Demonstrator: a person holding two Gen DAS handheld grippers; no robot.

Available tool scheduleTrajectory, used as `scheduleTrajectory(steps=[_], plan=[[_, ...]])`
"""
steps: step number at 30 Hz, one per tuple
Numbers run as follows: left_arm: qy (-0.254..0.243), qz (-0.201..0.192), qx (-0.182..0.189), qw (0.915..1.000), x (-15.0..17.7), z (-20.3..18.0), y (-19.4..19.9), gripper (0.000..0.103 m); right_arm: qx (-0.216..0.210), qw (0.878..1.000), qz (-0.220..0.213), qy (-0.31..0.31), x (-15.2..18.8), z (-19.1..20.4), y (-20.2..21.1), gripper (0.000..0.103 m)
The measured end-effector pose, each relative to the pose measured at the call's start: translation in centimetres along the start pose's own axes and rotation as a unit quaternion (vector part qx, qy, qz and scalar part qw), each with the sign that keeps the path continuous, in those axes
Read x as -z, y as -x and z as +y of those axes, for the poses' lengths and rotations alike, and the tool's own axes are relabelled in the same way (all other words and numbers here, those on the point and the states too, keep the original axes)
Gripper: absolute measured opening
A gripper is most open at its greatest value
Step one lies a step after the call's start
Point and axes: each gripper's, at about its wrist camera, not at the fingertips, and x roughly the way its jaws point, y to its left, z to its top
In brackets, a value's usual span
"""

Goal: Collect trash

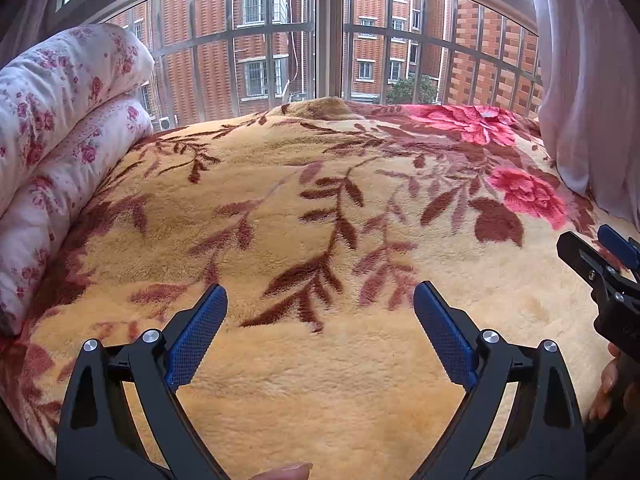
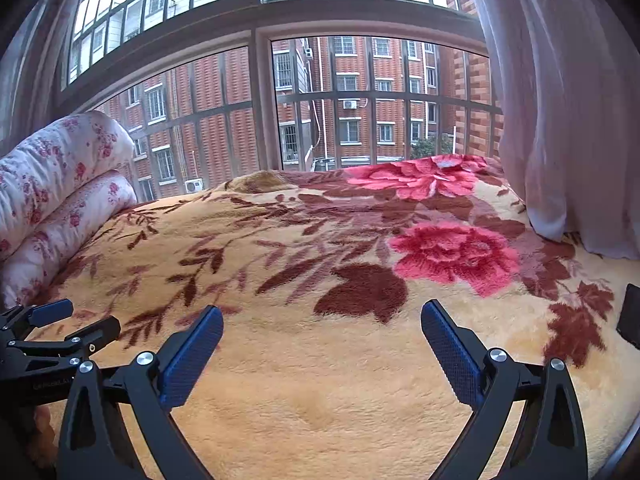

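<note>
My left gripper (image 1: 320, 292) hangs open over a yellow plush blanket (image 1: 320, 380) with brown leaves and pink flowers, nothing between its blue pads (image 1: 196, 340). My right gripper (image 2: 322, 310) is open too, just as wide, and empty above the same blanket (image 2: 320, 400). Each gripper shows in the other's view: the right one (image 1: 584, 236) at the right edge, the left one (image 2: 94, 315) at the left edge. A small pale scrap (image 1: 486, 112) (image 2: 446, 164) lies on the far pink flower near the window; what it is I cannot tell.
A rolled white quilt with pink flowers (image 1: 60, 120) (image 2: 52, 200) lies along the bed's left side. A sheer curtain (image 1: 592, 100) (image 2: 560, 120) hangs onto the bed at the right. A barred window (image 1: 328, 40) stands behind. A dark flat object (image 2: 632, 316) sits at the right edge.
</note>
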Motion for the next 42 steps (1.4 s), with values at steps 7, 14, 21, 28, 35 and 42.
scheduleTrajectory(steps=[7,14,21,28,35,42], plan=[[0.035,0.017,0.002,0.9993,-0.6,0.8,-2.5,0.092,0.014,0.999,0.027,-0.010,0.6,-0.1,-2.1,0.098],[0.065,0.035,-0.004,0.9973,-0.4,1.9,-4.2,0.092,0.020,0.999,0.044,0.013,1.7,0.9,-3.2,0.098],[0.040,0.051,-0.004,0.9979,0.0,1.1,-5.0,0.092,0.020,0.998,0.064,0.002,2.1,0.5,-4.0,0.098],[0.032,0.053,-0.002,0.9981,0.1,0.8,-5.1,0.092,0.021,0.998,0.064,-0.003,2.2,0.4,-4.0,0.098],[0.033,0.056,-0.002,0.9979,0.1,0.8,-5.2,0.092,0.020,0.998,0.067,-0.007,2.3,0.3,-4.1,0.098],[0.027,0.050,0.001,0.9984,0.2,0.6,-5.0,0.092,0.020,0.997,0.068,-0.007,2.3,0.3,-4.2,0.098]])
